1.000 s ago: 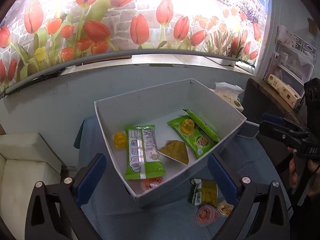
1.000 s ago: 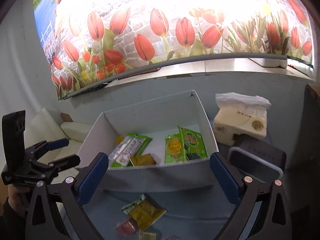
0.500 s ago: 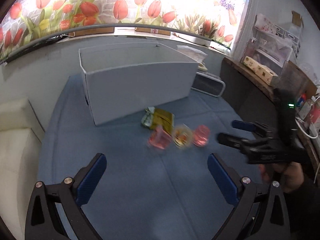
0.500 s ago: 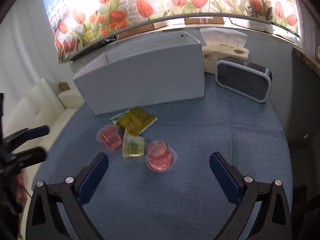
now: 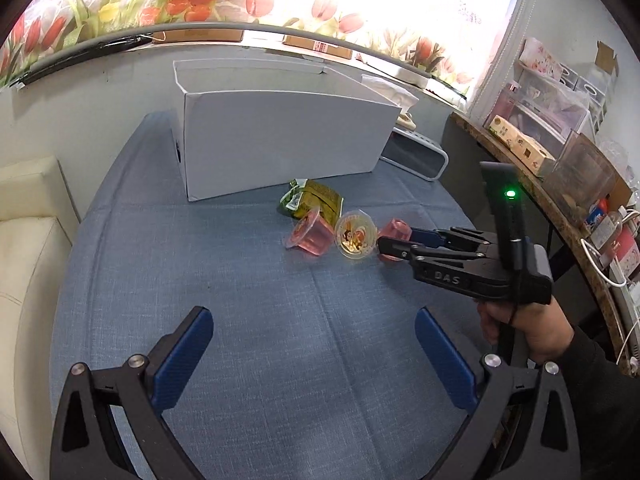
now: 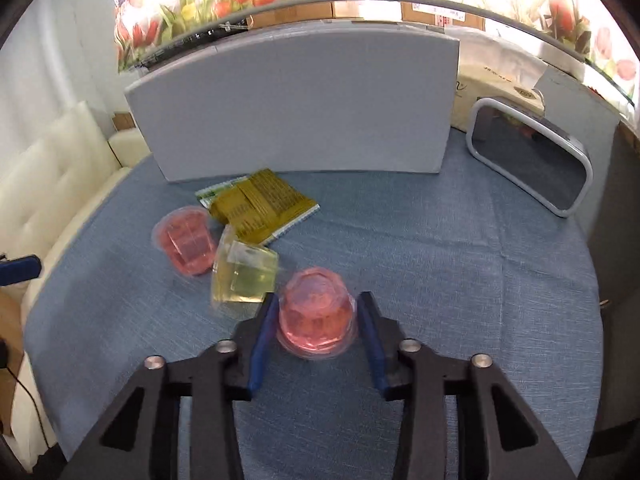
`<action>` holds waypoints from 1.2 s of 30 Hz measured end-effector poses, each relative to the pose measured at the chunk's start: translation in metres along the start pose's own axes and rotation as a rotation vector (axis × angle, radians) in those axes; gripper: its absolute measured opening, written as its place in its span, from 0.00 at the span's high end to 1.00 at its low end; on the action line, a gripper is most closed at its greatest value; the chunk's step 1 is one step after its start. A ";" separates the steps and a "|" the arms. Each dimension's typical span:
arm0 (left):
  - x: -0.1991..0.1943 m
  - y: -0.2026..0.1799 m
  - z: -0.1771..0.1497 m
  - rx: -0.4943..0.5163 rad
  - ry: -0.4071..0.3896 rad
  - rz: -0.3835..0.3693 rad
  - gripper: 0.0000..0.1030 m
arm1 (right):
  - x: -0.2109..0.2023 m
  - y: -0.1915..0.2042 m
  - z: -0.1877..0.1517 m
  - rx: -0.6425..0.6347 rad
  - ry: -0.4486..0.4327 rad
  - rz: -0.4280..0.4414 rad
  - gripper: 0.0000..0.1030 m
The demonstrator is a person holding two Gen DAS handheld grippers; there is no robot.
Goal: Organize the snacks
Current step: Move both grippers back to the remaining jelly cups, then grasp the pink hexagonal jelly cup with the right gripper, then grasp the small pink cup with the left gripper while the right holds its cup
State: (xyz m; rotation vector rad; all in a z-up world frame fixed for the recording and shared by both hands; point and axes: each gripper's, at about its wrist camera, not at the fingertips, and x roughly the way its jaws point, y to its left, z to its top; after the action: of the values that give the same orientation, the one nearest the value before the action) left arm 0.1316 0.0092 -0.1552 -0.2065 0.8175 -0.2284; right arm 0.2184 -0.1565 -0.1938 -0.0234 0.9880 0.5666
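Right wrist view: right gripper (image 6: 316,316) straddled the inverted pink jelly cup (image 6: 316,316), jaws narrowed, contact uncertain; left gripper (image 5: 312,350) stood wide, empty, nearer.

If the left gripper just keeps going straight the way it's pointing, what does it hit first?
Probably the pink jelly cup lying on its side, with the yellow-lidded cup just beside it. The left gripper is open over bare blue cloth; depth is uncertain.

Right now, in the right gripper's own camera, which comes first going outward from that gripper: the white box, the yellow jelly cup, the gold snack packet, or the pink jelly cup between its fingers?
1. Pink jelly cup, between the right gripper's fingers.
2. Yellow jelly cup, just left.
3. Gold snack packet, farther back, left.
4. White box, at the back.
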 end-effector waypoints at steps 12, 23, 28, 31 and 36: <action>0.054 -0.005 0.024 0.133 0.057 0.039 0.00 | -0.050 -0.009 -0.015 0.075 -0.086 0.072 0.60; 0.099 -0.020 0.049 0.281 0.077 0.090 0.01 | -0.100 0.005 -0.028 0.099 -0.164 0.105 0.60; 0.118 -0.019 0.054 0.301 0.109 0.118 0.23 | -0.108 0.009 -0.033 0.099 -0.167 0.119 0.60; 0.128 -0.016 0.052 0.313 0.141 0.124 0.54 | -0.109 0.008 -0.034 0.104 -0.166 0.119 0.60; 0.111 -0.010 0.055 0.272 0.095 0.056 0.68 | -0.111 0.008 -0.035 0.124 -0.172 0.136 0.60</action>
State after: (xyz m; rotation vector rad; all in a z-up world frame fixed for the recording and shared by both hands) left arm 0.2447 -0.0259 -0.1927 0.0835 0.8751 -0.2958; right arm 0.1407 -0.2080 -0.1240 0.2013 0.8588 0.6201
